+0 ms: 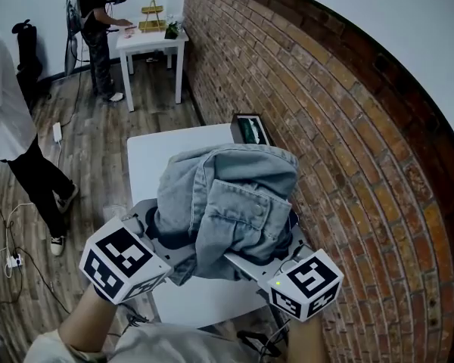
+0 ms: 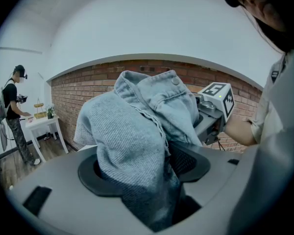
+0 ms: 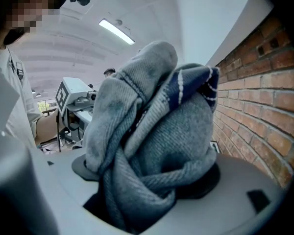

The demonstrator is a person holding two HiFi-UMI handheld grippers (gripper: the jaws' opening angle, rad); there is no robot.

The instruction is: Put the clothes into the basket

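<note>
A bundled light-blue denim garment [image 1: 231,199] hangs lifted above the white table [image 1: 151,161], held from both sides. My left gripper [image 1: 165,237] is shut on its left part, where denim fills the gap between the jaws [image 2: 137,155]. My right gripper [image 1: 276,244] is shut on its right part, with twisted denim folds [image 3: 152,146] packed between the jaws. The fingertips of both grippers are hidden under the cloth. A small dark box with green contents [image 1: 250,129] sits at the table's far edge by the wall. I see no basket that I can name for certain.
A brick wall [image 1: 325,127] runs close along the right of the table. A person in a white shirt [image 1: 11,119] stands on the wood floor at left, near cables [image 1: 15,259]. Another person [image 1: 94,29] stands at a small white table [image 1: 151,40] at the back.
</note>
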